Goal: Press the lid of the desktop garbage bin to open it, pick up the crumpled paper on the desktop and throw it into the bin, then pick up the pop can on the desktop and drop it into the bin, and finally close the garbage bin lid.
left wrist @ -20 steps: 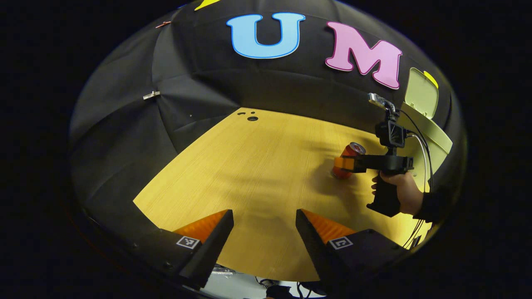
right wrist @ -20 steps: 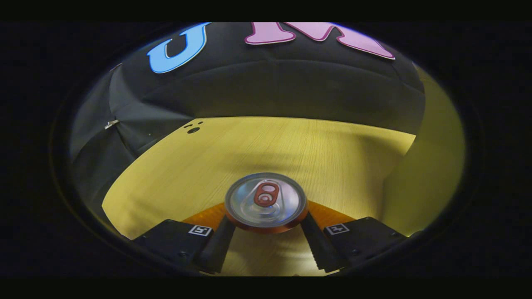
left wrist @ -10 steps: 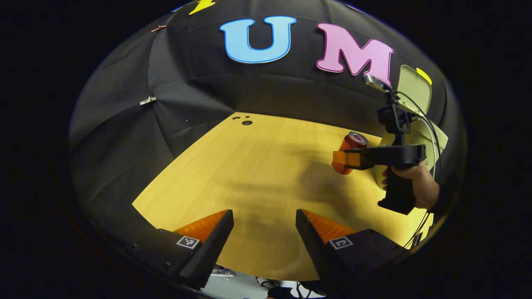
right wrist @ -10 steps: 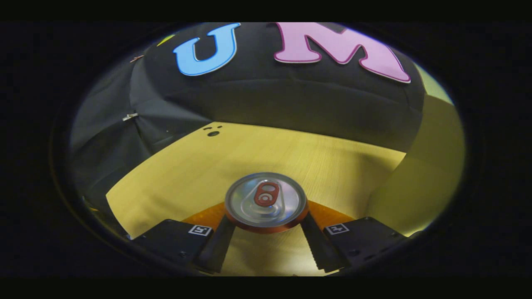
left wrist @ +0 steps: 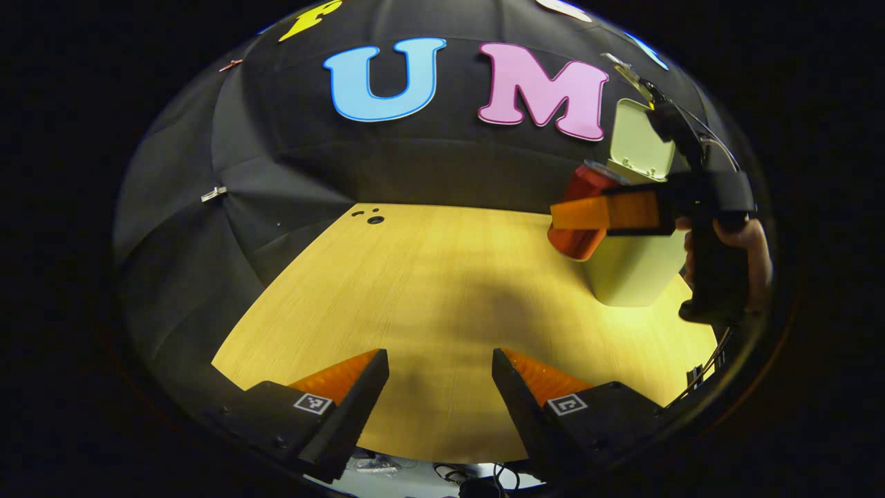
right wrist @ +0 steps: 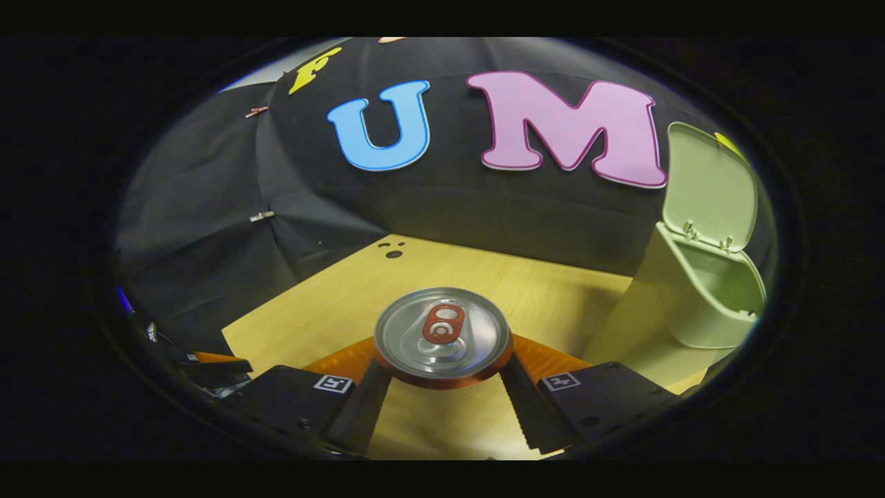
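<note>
Pop can [right wrist: 442, 337] sits pinched between the two fingers of the right hand-held gripper [right wrist: 442, 387], one finger pressing on each side of its red body, its silver top and red pull tab facing the camera. In the left gripper view the same can [left wrist: 579, 221] hangs clear of the table [left wrist: 429, 290], lifted above the wood near the table's far right corner and just beside the garbage bin [left wrist: 636, 270]. A hand [left wrist: 750, 242] grips the right hand-held gripper [left wrist: 601, 213] by its dark handle there. The pale green bin [right wrist: 698, 304] stands on the table by the right edge with its lid [right wrist: 709, 183] swung up and open, leaning back toward the black cloth wall [right wrist: 429, 200]. The left hand-held gripper [left wrist: 440, 377] hovers over the table's near edge with its fingers spread apart and nothing between them. A few small dark holes [left wrist: 373, 218] mark the table near its far left corner.
</note>
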### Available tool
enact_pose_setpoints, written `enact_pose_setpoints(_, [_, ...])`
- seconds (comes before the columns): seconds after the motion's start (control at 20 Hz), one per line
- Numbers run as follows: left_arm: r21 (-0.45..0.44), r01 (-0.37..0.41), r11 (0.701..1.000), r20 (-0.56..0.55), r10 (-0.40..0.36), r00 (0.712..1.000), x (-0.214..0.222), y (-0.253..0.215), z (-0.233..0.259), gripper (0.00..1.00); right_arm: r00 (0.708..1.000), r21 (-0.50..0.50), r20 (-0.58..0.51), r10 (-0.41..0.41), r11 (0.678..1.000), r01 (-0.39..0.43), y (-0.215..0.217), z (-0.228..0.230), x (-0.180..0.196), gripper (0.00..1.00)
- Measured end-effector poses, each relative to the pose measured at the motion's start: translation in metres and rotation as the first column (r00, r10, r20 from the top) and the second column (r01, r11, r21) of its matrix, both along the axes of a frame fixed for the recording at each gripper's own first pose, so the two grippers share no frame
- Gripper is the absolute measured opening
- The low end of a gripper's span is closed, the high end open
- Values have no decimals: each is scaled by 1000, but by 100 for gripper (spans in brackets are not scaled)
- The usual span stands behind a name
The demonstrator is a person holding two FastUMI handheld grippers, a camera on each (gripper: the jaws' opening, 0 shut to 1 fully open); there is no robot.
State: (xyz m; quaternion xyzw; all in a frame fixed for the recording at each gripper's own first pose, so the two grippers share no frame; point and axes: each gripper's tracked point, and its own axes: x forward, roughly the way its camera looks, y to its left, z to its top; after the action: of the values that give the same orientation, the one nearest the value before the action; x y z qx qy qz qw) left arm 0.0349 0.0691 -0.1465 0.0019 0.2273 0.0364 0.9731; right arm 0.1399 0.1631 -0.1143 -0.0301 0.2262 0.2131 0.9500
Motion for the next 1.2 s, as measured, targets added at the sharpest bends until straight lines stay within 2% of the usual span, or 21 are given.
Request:
enact_pose_setpoints(0.05, [5, 14, 1000, 2, -14, 1000, 0, -2, 0, 97, 1000, 12, 5, -8, 1000, 8, -6, 12, -6, 78])
enact_pose_setpoints(0.15, [5, 38, 999, -1, -38, 999, -2, -6, -6, 97, 999, 58, 10, -32, 998, 31, -15, 34, -15, 83])
enact_pose_setpoints(0.4, [-10, 90, 996, -17, -90, 996, -6, -25, -19, 97, 991, 115, 57, -120, 987, 113, -59, 82, -21, 83])
enact_pose_setpoints(0.7, [20, 142, 990, -30, -142, 989, 6, -37, -26, 97, 963, 154, 104, -249, 960, 232, -115, 115, 0, 83])
enact_pose_setpoints(0.95, [34, 121, 992, -44, -120, 992, 13, -31, -32, 97, 928, 162, 140, -346, 933, 323, -168, 133, 21, 83])
enact_pose_setpoints(1.2, [17, 50, 999, -59, -49, 997, 20, -14, -36, 97, 898, 173, 142, -416, 904, 391, -210, 137, 45, 83])
